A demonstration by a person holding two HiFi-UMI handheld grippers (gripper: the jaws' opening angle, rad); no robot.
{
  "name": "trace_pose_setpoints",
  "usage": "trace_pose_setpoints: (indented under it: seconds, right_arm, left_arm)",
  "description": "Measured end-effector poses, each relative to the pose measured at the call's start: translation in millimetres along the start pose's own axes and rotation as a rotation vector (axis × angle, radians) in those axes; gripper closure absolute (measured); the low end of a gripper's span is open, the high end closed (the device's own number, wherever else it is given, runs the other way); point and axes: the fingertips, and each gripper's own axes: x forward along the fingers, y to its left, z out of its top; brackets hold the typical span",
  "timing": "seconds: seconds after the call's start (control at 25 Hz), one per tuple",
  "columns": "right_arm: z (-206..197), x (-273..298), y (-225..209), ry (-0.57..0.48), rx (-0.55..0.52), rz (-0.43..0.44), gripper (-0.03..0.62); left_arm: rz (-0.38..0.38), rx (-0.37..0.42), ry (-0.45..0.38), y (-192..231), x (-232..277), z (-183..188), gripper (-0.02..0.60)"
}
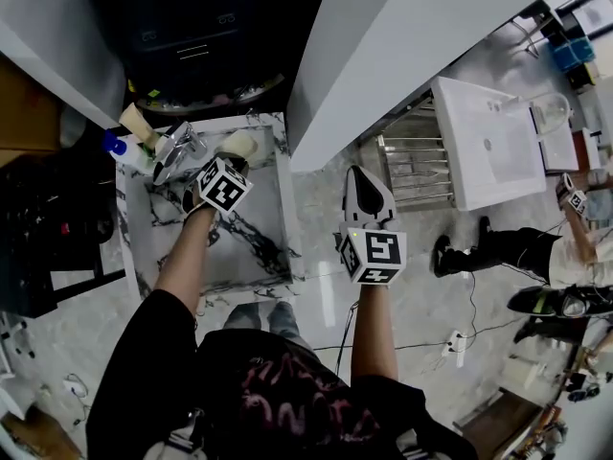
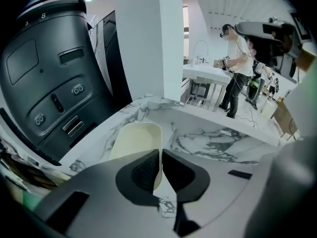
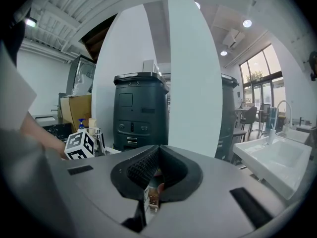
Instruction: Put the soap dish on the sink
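Note:
The cream soap dish is at the back right corner of the marble sink top; whether it rests there or hangs just above I cannot tell. My left gripper is shut on its near rim. From the head view the dish shows just beyond the left gripper and its marker cube, over the sink. My right gripper hangs over the floor to the right of the sink, away from the dish. Its jaws are shut with nothing between them.
A chrome tap, a blue-pump bottle and a cream bottle stand at the sink's back left. A dark machine and a white pillar rise behind. A white basin, a metal rack and a person's legs are right.

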Motion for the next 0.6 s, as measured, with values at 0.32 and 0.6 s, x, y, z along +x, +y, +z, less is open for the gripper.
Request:
trace_pose_setpoints:
  seconds: [0.32,0.6]
  right_arm:
    - [0,2,1,0.006,0.005,0.002,0.582]
    - [8,-3,4,-0.008,0.006,0.008,0.582]
  left_arm:
    - [0.011,-0.006,-0.02,3,-5,4,0.462]
    - [0.046,-0.033,-0.083,4,-30,20,0.469]
